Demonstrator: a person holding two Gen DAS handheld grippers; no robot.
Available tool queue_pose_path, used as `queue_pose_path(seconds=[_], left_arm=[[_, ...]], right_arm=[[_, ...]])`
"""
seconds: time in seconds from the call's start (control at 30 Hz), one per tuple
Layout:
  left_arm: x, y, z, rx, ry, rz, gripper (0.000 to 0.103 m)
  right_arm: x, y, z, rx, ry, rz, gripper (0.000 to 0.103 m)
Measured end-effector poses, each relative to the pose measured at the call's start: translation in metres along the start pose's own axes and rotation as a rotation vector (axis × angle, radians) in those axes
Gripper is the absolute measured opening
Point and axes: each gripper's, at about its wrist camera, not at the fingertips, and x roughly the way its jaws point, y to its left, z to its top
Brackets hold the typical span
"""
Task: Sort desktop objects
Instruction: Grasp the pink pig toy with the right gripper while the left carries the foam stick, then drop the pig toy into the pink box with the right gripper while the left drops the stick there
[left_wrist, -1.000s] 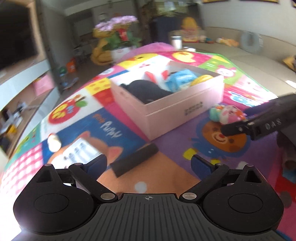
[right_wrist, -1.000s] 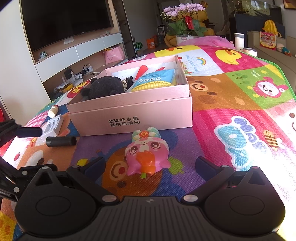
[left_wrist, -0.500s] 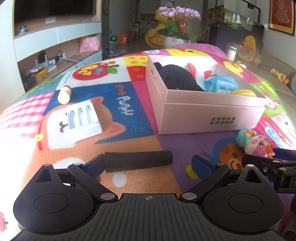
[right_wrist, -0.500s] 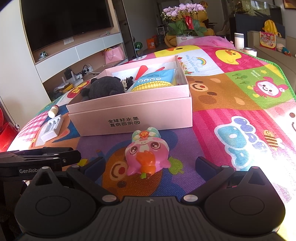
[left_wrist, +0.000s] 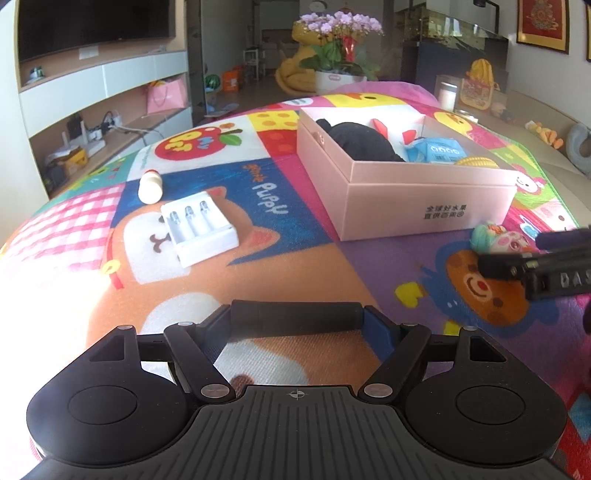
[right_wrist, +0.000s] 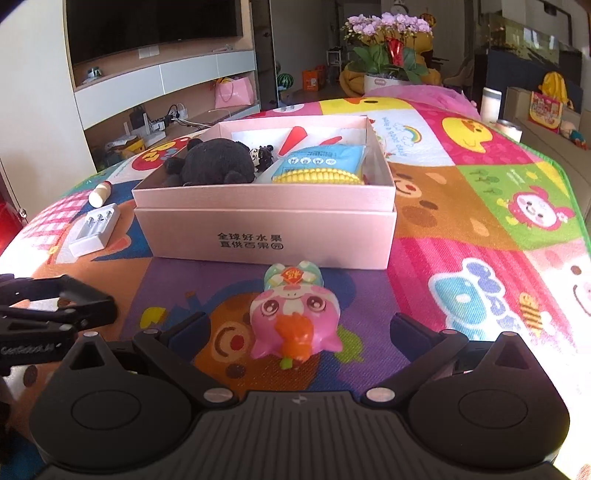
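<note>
A colourful play mat (left_wrist: 207, 280) carries a pink box (left_wrist: 424, 206). The left gripper (left_wrist: 299, 317), jaws just closing, clasps a black foam tube (left_wrist: 295, 314) endwise: probably light, squashy. The right gripper (right_wrist: 295, 328) gapes around a pink pig toy (right_wrist: 293, 317), untouched.

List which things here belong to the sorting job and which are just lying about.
Job:
- black roll, end to end between the pads of the left claw, which just closed in
- pink pig toy, in the open right claw
- pink box
- battery charger
- small bottle

Lying about:
- flowers
- television
</note>
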Motion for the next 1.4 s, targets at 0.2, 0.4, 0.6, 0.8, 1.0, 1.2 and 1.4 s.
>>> queue_pose_path(seconds=[0.2, 0.4, 0.6, 0.8, 1.0, 1.2, 1.4], left_arm=[[-0.022, -0.006, -0.019, 0.023, -0.008, -0.015, 0.08], [-0.034, -0.011, -0.024, 0.028, -0.019, -0.059, 0.08], [-0.061, -0.024, -0.016, 0.075, -0.088, -0.126, 0.08], [-0.082, -0.039, 0.029, 0.164, -0.231, -0.155, 0.08], [-0.062, -0.051, 0.096, 0.167, -0.336, -0.158, 0.08], [-0.02, -0.069, 0.153, 0.133, -0.416, -0.191, 0.093], [-0.015, -0.046, 0.159, 0.103, -0.408, -0.171, 0.1]], right_arm=[[0.01, 0.003, 0.017, -0.073, 0.062, 0.015, 0.073], [-0.015, 0.011, 0.014, -0.132, 0.093, 0.033, 0.049], [-0.077, 0.011, 0.013, -0.176, 0.037, 0.1, 0.049], [-0.133, 0.0, 0.042, -0.15, -0.109, 0.117, 0.049], [-0.151, -0.01, 0.098, -0.1, -0.279, 0.061, 0.049], [-0.13, -0.03, 0.142, -0.03, -0.313, 0.028, 0.049], [-0.107, -0.047, 0.162, 0.029, -0.287, 0.006, 0.049]])
